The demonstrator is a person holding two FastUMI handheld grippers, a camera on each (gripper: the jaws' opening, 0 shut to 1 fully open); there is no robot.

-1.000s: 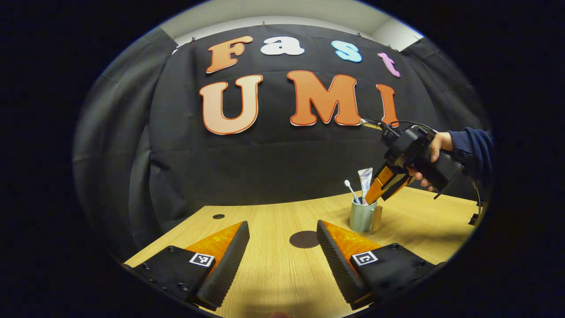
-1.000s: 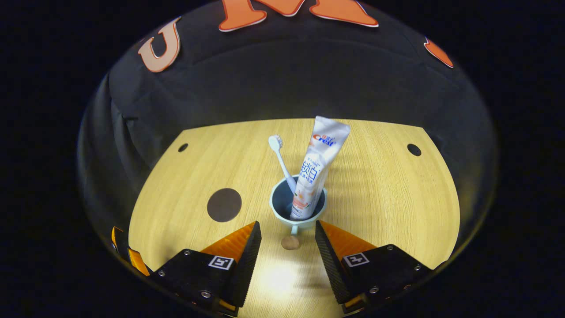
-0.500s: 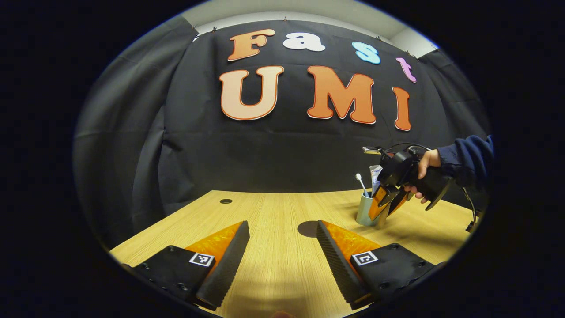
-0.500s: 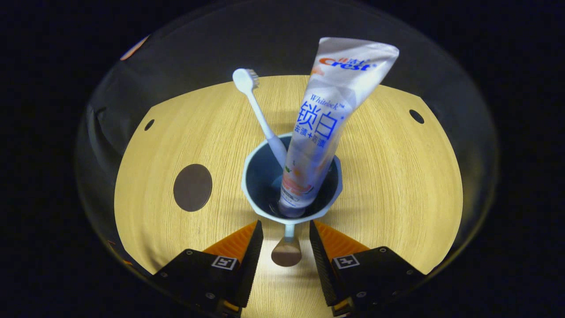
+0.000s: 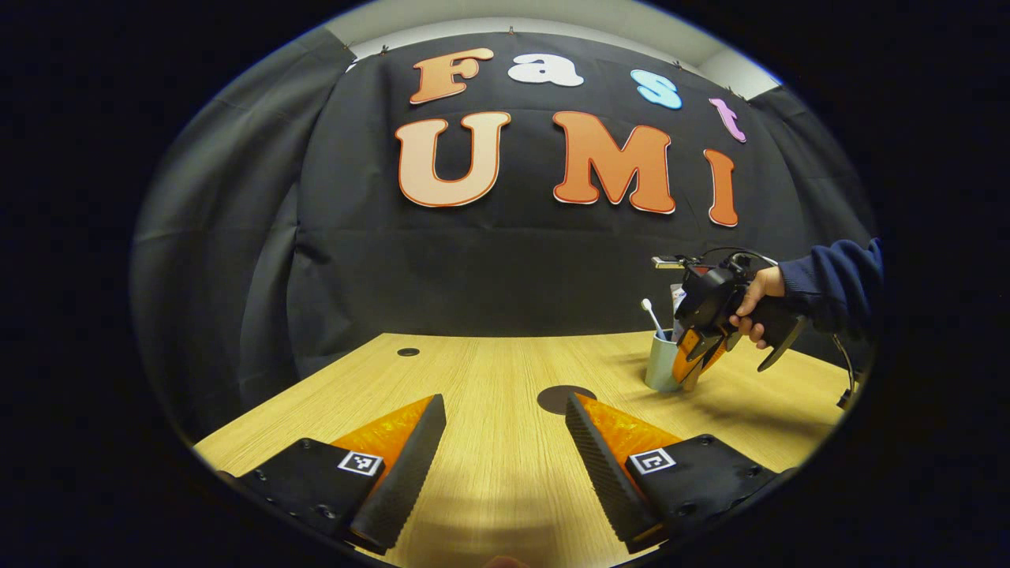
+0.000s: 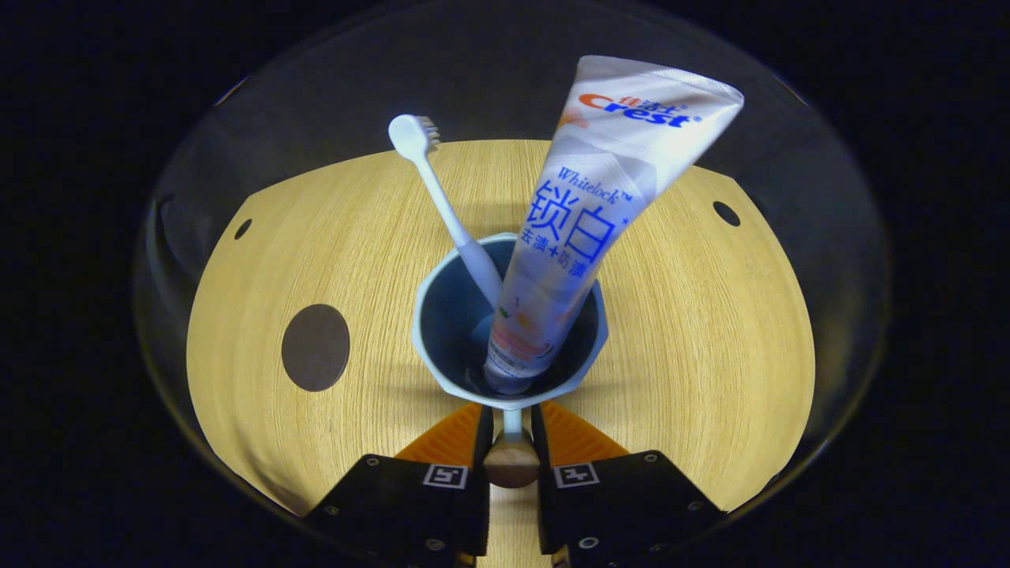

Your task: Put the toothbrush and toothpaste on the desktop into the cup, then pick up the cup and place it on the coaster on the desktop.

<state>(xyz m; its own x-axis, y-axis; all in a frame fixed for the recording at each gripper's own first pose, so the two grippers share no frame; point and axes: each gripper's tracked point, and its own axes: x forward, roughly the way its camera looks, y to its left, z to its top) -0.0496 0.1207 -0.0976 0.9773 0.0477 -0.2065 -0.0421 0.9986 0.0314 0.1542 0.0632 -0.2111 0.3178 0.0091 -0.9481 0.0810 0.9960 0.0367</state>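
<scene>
A pale blue cup (image 6: 442, 371) stands on the wooden desktop with a white toothbrush (image 6: 446, 205) and a white toothpaste tube (image 6: 584, 213) leaning out of it. My right gripper (image 6: 511, 461) is shut on the cup's wooden handle (image 6: 511, 464), both fingers pressing its sides. In the left gripper view the same cup (image 5: 661, 364) sits at the right with the right gripper (image 5: 694, 355) against it, held by a hand (image 5: 750, 304). The dark round coaster (image 6: 316, 347) lies left of the cup. My left gripper (image 5: 505, 450) hovers open over the desk, the coaster (image 5: 564, 398) just beyond its right finger.
The desktop (image 6: 710, 355) has small round cable holes (image 6: 726, 213) near its far corners. The black cloth wall (image 5: 505, 252) rises behind the desk. A blue sleeve (image 5: 836, 284) and a cable reach in from the right in the left gripper view.
My right gripper came down to the cup and closed its fingers on the handle. The left gripper shifted slightly and stayed open.
</scene>
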